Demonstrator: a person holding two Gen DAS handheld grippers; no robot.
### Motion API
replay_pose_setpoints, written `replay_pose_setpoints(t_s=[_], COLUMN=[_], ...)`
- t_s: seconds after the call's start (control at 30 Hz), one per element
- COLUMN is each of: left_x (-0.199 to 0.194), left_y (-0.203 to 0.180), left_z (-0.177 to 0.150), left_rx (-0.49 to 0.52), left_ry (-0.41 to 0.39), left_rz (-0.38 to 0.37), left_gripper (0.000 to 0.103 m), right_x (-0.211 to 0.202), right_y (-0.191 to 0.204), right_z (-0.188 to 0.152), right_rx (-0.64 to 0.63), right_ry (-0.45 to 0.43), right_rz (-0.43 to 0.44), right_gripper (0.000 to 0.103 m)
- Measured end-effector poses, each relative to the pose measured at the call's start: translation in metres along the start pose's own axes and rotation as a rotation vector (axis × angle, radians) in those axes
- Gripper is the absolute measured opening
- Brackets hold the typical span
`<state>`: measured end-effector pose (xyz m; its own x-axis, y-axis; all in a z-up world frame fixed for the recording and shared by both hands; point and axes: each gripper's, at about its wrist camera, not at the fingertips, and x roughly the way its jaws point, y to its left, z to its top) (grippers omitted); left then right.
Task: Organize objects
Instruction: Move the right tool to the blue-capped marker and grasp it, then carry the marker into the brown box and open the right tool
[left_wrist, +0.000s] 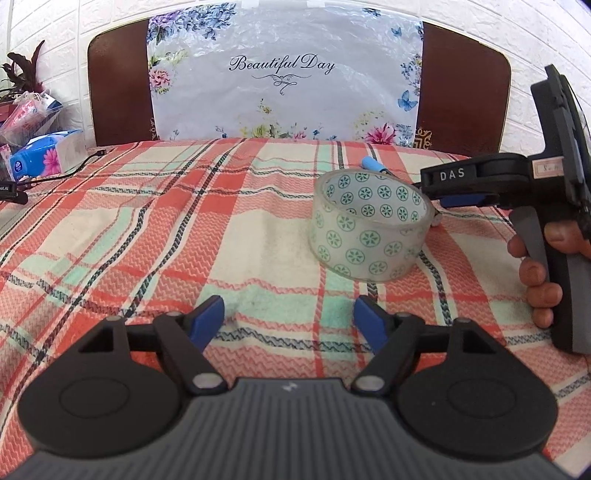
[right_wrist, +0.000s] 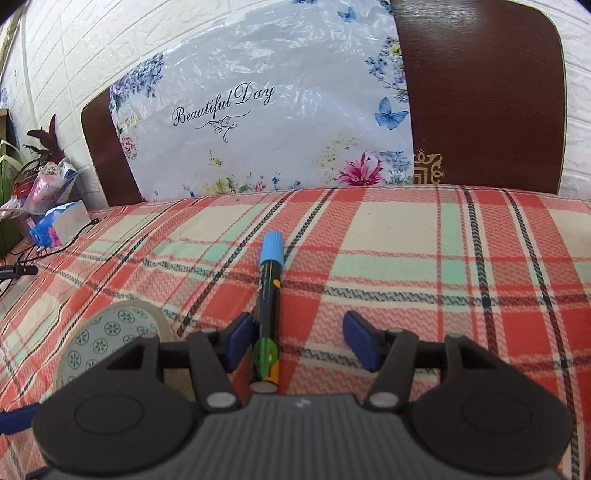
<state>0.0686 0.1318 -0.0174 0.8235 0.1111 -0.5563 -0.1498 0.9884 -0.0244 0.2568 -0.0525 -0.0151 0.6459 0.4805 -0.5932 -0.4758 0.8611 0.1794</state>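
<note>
- The right gripper (right_wrist: 295, 341) has its blue pads apart. The marker (right_wrist: 269, 314) lies between them, close against the left pad (right_wrist: 238, 341), with a clear gap to the right pad.
- The left gripper (left_wrist: 289, 319) stands wide apart over bare cloth, holding nothing.
- The marker points toward the far edge of the plaid-covered bed (right_wrist: 443, 258), blue cap away from the fingers.
- The tape roll (left_wrist: 369, 225) sits flat just left of the right gripper, ahead and right of the left one.
- Judged: the marker is light, stiff and smooth, likely to roll; pinch it across mid-barrel.
- Judged: the tape roll is light, rigid and slick outside; grip across its wall or rim.
</note>
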Motion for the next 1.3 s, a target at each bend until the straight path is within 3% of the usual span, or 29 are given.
replay_pose_setpoints(t_s=[0.1,0.17,0.23,0.47,0.73,0.87,1.03,1.1,1.2,1.3], left_x=[0.001,0.003,0.003,0.003,-0.002,-0.019,-0.044,-0.045,-0.035,-0.021], left_y=[0.001,0.001,0.000,-0.002,-0.009,-0.033,-0.079,-0.090,-0.116,-0.152], left_z=[0.001,0.001,0.002,0.001,0.004,0.009,0.021,0.027,0.036,0.044], left_rx=[-0.003,-0.003,0.003,0.015,0.029,0.011,0.043,0.027,0.025,0.013], left_ry=[0.002,0.004,0.007,0.009,0.039,0.096,0.108,0.153,0.238,0.340], left_rz=[-0.009,-0.011,-0.009,0.002,0.025,-0.111,-0.283,-0.349,-0.433,-0.515], left_gripper=[0.081,0.082,0.083,0.084,0.084,0.084,0.082,0.082,0.082,0.074], right_x=[0.002,0.006,0.010,-0.022,-0.146,-0.193,-0.201,-0.200,-0.201,-0.206], right_y=[0.009,0.013,0.012,-0.011,-0.043,-0.046,-0.053,-0.052,-0.050,-0.049], right_z=[0.002,0.005,0.006,-0.015,-0.098,-0.132,-0.134,-0.135,-0.137,-0.140], right_rx=[-0.056,-0.065,-0.043,-0.022,-0.093,-0.105,-0.069,-0.070,-0.083,-0.099], right_ry=[-0.016,-0.014,0.011,0.029,0.022,0.003,-0.003,-0.005,-0.005,-0.002], right_rz=[-0.004,-0.004,0.029,-0.057,-0.154,-0.200,-0.191,-0.186,-0.191,-0.192], right_gripper=[0.054,0.042,0.018,0.018,0.018,0.019,0.027,0.034,0.037,0.042])
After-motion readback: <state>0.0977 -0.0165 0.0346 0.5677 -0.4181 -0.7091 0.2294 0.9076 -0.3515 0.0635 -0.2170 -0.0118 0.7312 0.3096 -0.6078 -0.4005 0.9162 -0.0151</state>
